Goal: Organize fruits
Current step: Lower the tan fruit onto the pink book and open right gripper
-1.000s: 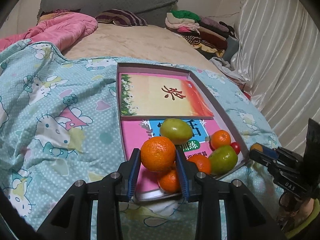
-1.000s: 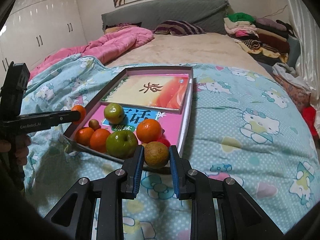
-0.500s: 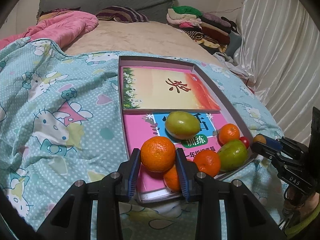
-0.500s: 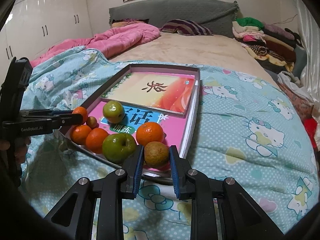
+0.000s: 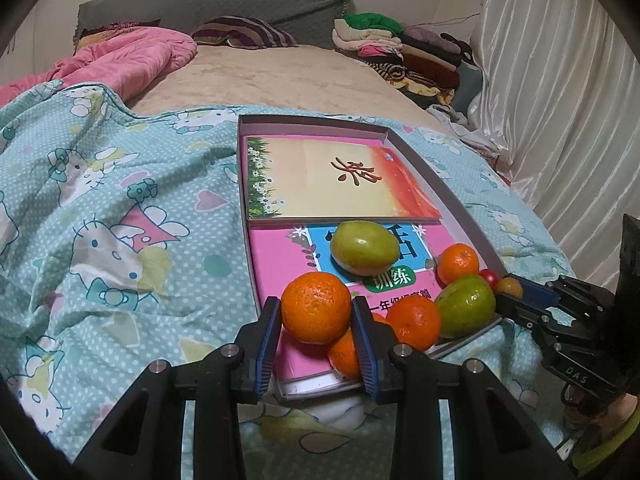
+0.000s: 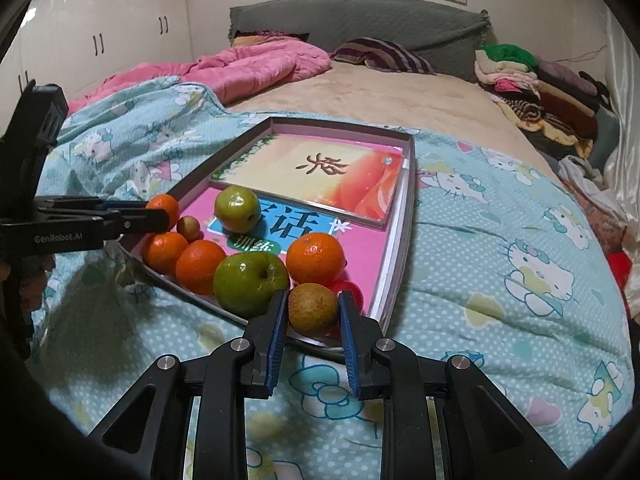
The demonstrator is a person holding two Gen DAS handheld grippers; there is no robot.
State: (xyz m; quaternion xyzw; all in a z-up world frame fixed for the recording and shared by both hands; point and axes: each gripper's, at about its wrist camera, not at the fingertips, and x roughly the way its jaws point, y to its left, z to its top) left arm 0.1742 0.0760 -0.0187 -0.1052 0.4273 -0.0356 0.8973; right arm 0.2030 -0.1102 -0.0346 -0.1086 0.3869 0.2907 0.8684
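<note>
Left gripper (image 5: 316, 312) clamped on orange (image 5: 316, 307); right gripper (image 6: 313, 312) clamped on brown fruit (image 6: 313, 309) — tray (image 6: 408, 184) tilts, so fruit at 6 o'clock may roll off.

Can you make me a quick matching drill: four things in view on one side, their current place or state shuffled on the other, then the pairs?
Things:
1. large orange
2. brownish fruit
3. yellow-green fruit
4. orange-and-cream book

Places or states:
A. lying loose on the blue label of the pink book
B. clamped in the right gripper
C. stacked on the pink book at the tray's far end
D. clamped in the left gripper

Pairs: 1-D, 2-B, 3-A, 4-C
</note>
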